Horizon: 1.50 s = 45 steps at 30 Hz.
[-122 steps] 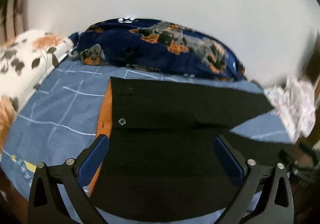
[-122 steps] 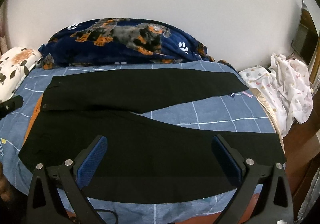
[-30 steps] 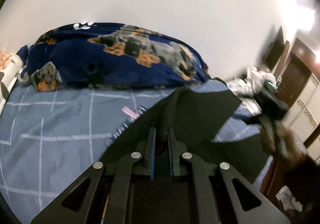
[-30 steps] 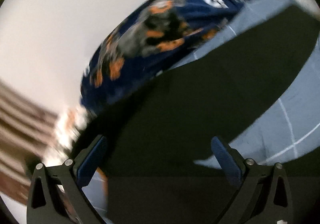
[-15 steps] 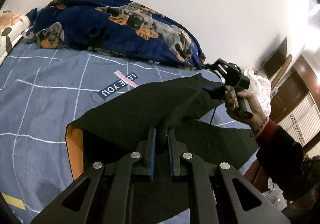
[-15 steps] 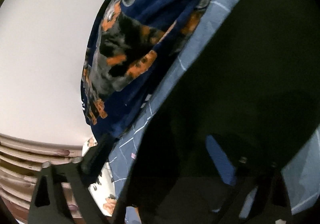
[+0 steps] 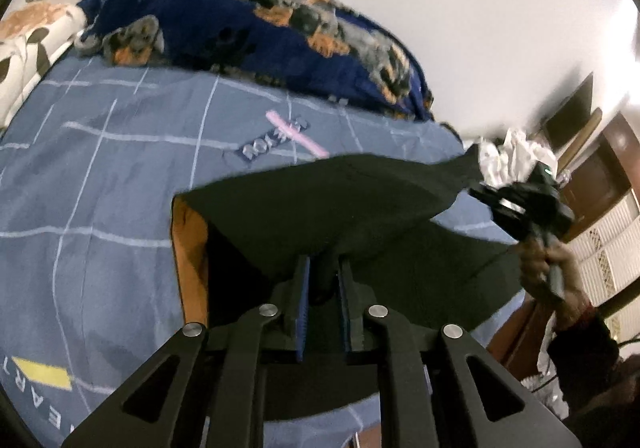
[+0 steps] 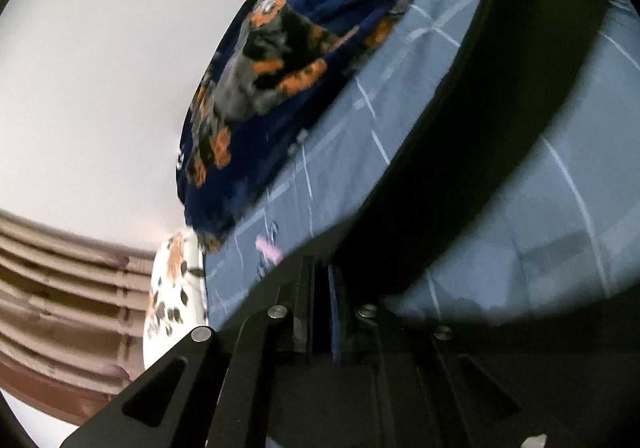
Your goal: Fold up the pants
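Black pants with an orange lining are partly lifted off the blue checked sheet. My left gripper pinches a fold of them near the waist; its jaws are easing open slightly, but the pads still press the cloth. At the right of the left wrist view, a hand holds my right gripper at the leg end. In the right wrist view, my right gripper is closing, with the black pants between its pads. From there the cloth sweeps up to the right.
A navy dog-print blanket lies along the wall at the far edge of the bed. A floral pillow sits at the left end. A white spotted cloth lies at the right end, beside dark wooden furniture. Curtains hang behind the pillow.
The right gripper went from wide open to closed on the pants leg. The left gripper, still gripping, sank toward the bed, and the cloth now stretches between the two grippers.
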### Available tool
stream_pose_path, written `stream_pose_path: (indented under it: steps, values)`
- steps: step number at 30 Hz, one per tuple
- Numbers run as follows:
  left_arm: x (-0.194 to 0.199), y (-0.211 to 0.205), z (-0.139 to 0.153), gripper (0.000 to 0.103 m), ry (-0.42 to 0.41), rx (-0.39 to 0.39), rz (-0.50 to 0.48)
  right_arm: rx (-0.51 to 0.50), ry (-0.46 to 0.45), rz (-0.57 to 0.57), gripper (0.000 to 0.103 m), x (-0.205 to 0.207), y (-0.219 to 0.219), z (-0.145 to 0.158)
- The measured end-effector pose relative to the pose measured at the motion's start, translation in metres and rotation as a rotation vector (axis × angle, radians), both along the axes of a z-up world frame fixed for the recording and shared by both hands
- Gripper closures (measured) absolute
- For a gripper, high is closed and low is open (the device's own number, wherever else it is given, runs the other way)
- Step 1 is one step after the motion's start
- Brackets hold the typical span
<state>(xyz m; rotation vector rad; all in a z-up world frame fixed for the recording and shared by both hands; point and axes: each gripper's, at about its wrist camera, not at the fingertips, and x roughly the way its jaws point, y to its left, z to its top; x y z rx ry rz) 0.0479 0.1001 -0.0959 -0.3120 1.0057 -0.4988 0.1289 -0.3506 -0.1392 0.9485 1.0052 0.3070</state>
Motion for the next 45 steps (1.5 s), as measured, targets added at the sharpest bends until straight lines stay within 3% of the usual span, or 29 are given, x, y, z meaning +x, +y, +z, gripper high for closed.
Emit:
stream_pose_path:
  steps: [4, 9, 14, 16, 17, 20, 22, 28, 31, 32, 33, 34, 39, 45]
  values:
    - [-0.019, -0.013, -0.012, 0.088, 0.029, 0.050, -0.074, 0.006, 0.054, -0.029, 0.099, -0.068, 0.002, -0.016]
    - [-0.038, -0.025, -0.029, 0.088, 0.060, 0.081, -0.121, 0.028, 0.134, -0.044, 0.099, -0.116, 0.006, -0.047]
    - [-0.043, -0.024, -0.038, 0.088, 0.077, 0.081, -0.100, 0.162, 0.080, -0.070, 0.095, -0.113, -0.007, -0.052]
    - [-0.044, -0.023, -0.034, 0.088, 0.065, 0.078, -0.093, 0.139, 0.060, -0.080, 0.094, -0.091, -0.019, -0.044]
    - [-0.044, -0.022, -0.032, 0.088, 0.057, 0.075, -0.091, 0.118, 0.047, -0.092, 0.086, -0.080, -0.026, -0.041]
    - [-0.044, -0.020, -0.024, 0.088, 0.038, 0.067, -0.077, 0.052, 0.028, -0.136, 0.032, -0.053, -0.044, -0.037]
    - [-0.043, -0.019, -0.018, 0.088, 0.027, 0.057, -0.066, 0.049, 0.016, -0.157, 0.031, -0.033, -0.055, -0.042]
    - [-0.036, -0.014, -0.014, 0.088, 0.027, 0.053, -0.049, 0.084, 0.110, -0.194, 0.031, 0.007, -0.072, -0.074]
    - [-0.034, -0.012, -0.012, 0.088, 0.032, 0.046, -0.040, 0.091, 0.096, -0.189, 0.041, 0.022, -0.067, -0.079]
    - [-0.033, -0.013, -0.012, 0.088, 0.033, 0.047, -0.039, 0.077, 0.095, -0.168, 0.059, 0.028, -0.063, -0.078]
    - [-0.032, -0.013, -0.013, 0.088, 0.034, 0.049, -0.039, 0.075, 0.104, -0.160, 0.088, 0.024, -0.063, -0.078]
    - [-0.032, -0.013, -0.013, 0.088, 0.034, 0.054, -0.038, 0.089, 0.120, -0.153, 0.097, 0.025, -0.059, -0.078]
    - [-0.032, -0.004, -0.013, 0.088, 0.028, 0.081, -0.029, 0.036, 0.028, -0.135, 0.098, 0.005, -0.049, -0.048]
    - [-0.039, 0.014, -0.020, 0.087, 0.059, 0.105, -0.024, 0.035, 0.011, -0.134, 0.098, -0.067, -0.044, -0.028]
